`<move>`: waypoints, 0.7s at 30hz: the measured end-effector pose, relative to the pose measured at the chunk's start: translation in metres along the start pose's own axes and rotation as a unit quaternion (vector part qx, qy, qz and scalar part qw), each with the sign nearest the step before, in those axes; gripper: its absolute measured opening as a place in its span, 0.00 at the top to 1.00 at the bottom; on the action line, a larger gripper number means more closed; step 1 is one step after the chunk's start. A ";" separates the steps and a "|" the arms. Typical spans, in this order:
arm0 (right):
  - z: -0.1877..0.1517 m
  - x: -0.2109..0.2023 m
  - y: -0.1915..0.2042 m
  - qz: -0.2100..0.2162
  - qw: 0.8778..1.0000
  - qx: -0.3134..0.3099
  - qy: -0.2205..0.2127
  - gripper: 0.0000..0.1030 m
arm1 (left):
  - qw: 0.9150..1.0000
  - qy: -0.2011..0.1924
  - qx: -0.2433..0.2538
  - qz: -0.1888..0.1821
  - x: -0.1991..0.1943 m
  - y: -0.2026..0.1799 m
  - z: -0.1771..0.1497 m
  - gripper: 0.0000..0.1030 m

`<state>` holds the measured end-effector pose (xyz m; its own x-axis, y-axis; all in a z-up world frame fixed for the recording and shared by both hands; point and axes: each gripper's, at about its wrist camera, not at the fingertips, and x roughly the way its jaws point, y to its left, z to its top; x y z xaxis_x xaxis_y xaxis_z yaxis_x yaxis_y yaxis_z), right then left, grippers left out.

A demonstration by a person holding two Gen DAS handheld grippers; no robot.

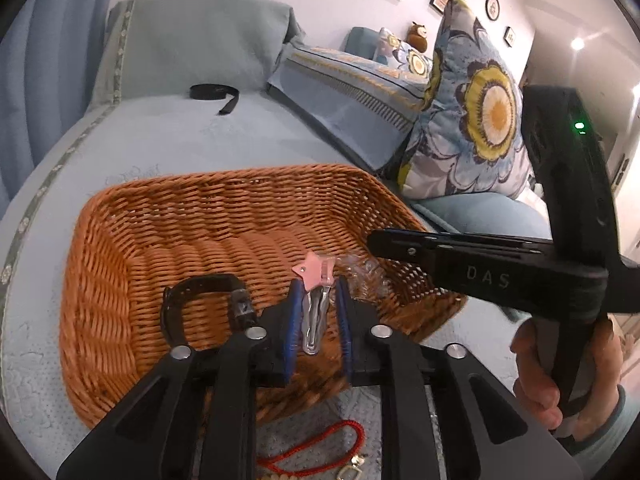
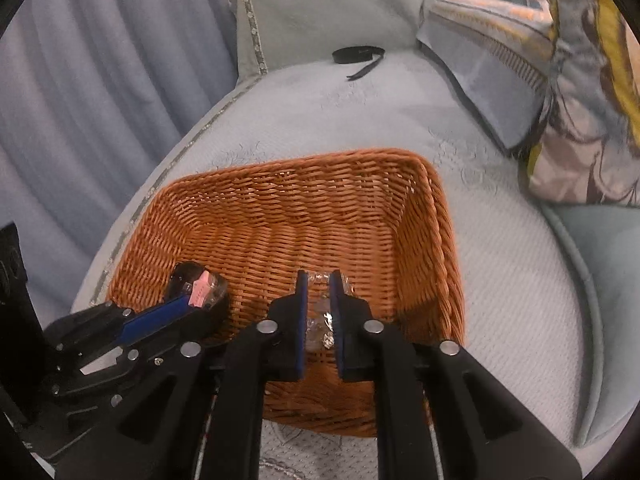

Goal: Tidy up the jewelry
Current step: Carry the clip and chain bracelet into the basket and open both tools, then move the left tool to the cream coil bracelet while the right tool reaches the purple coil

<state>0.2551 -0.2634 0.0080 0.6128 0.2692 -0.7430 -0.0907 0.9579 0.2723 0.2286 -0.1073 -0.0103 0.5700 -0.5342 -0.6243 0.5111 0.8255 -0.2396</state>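
Pale blue sofa cover (image 1: 168, 148) carries the whole scene, with a curtain on the far left and flowered cushions (image 1: 472, 120) on the right. On it stands a wicker basket (image 1: 224, 188), the place where the jewelry is gathered.

At the left inside the basket lies a black watch (image 1: 200, 286); this piece looks already put away. Next, over the basket floor, the left gripper (image 1: 318, 312) has its blue pads slightly apart, and a silver hair clip with a pink star (image 1: 314, 276) sits between them. I cannot tell if the pads press on it or have let it go.

More to the right, the right gripper (image 2: 319, 308) is also over the basket, a little spread, with a small clear packet (image 2: 320, 328) holding something shiny between its pads; a real grip I cannot confirm.

Outside the basket, a red cord (image 1: 320, 444) with a metal clasp waits at the near edge, and a black band (image 1: 214, 92) lies far back. So I judge the task about half done.
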 end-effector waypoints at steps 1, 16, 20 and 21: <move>-0.001 -0.003 -0.002 0.005 1.000 0.006 0.000 0.68 | 1.000 -0.003 0.000 -0.001 -0.004 -0.001 -0.001 0.70; -0.059 -0.102 0.025 0.015 0.998 -0.008 -0.068 0.54 | 0.997 -0.070 -0.002 -0.012 -0.126 -0.012 -0.032 0.60; -0.090 -0.116 0.040 0.014 0.997 -0.023 -0.078 0.54 | 0.997 -0.080 -0.012 -0.007 -0.155 -0.016 -0.056 0.60; -0.097 -0.118 0.043 0.015 0.997 -0.025 -0.077 0.54 | 0.997 -0.080 -0.016 -0.004 -0.159 -0.016 -0.062 0.60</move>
<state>0.1032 -0.2446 0.0478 0.7228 0.2822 -0.6308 -0.1466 0.9546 0.2592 0.0897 -0.0241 0.0469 0.6630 -0.5611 -0.4956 0.4970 0.8250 -0.2691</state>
